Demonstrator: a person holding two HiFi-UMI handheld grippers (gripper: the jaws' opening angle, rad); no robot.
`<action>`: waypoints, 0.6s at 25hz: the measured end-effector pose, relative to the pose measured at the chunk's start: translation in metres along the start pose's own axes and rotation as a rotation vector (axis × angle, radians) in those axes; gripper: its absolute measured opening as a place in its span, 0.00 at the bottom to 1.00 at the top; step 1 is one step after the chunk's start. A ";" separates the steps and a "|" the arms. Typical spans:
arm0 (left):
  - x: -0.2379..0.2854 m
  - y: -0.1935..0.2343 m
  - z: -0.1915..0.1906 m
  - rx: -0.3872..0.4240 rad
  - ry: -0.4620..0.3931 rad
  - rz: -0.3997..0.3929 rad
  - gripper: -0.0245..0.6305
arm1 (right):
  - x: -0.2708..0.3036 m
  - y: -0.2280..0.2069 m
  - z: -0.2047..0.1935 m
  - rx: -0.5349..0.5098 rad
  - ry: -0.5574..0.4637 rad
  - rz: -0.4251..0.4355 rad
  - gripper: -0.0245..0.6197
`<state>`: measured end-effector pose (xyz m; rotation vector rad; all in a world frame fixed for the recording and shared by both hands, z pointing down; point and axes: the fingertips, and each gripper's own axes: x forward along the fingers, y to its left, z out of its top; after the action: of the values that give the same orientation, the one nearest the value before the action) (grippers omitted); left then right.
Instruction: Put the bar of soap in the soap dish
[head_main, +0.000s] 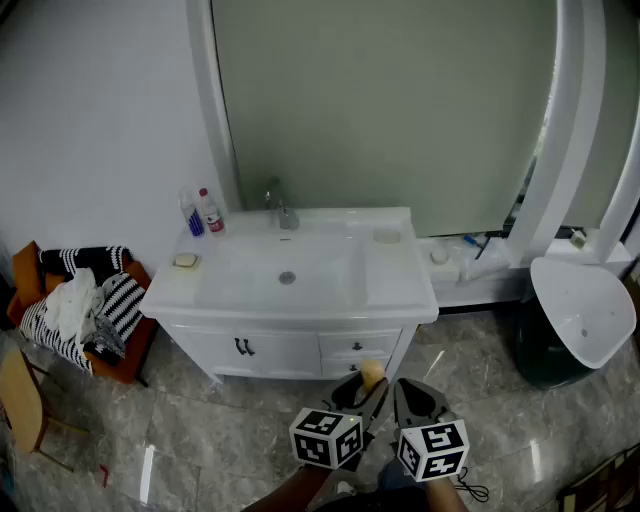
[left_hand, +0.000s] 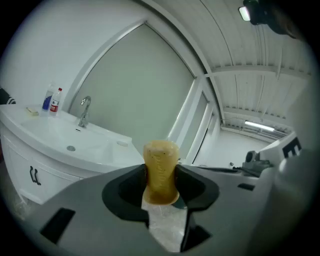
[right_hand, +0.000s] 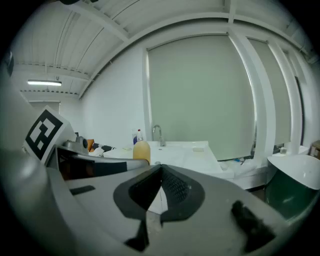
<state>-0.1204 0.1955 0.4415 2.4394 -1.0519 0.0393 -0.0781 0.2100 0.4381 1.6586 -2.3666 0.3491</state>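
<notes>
You had the bar of soap (left_hand: 160, 167) clamped in your left gripper (left_hand: 161, 176), well away from the sink (head_main: 398, 288); right gripper (right_hand: 159, 187) was closed, empty. Looked stiff, light, probably slick, so gripping its flat faces seemed smart.

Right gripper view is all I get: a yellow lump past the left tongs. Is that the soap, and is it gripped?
Observer: Yes. The left gripper view shows the soap bar between the left tongs, with the pads pressing on both of its sides.
Operator: Are we at the counter yet?
Observer: No. In the head view the left tongs and the right tongs are both short of the vanity, low over the floor tiles.
Operator: Lined up with what?
Observer: The drawers on the cabinet's right half. The soap bar shows just below them in the head view.
</notes>
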 end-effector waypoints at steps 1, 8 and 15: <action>0.001 -0.001 0.000 0.005 0.000 -0.002 0.32 | -0.001 -0.001 0.000 0.000 -0.002 -0.002 0.06; 0.011 -0.010 -0.002 0.030 0.014 -0.023 0.32 | -0.006 -0.012 -0.001 0.012 -0.008 -0.026 0.06; 0.015 -0.008 -0.002 0.031 0.027 -0.025 0.32 | 0.001 -0.016 0.002 0.026 -0.009 -0.032 0.06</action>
<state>-0.1042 0.1904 0.4429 2.4725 -1.0167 0.0809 -0.0635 0.2036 0.4375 1.7112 -2.3492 0.3684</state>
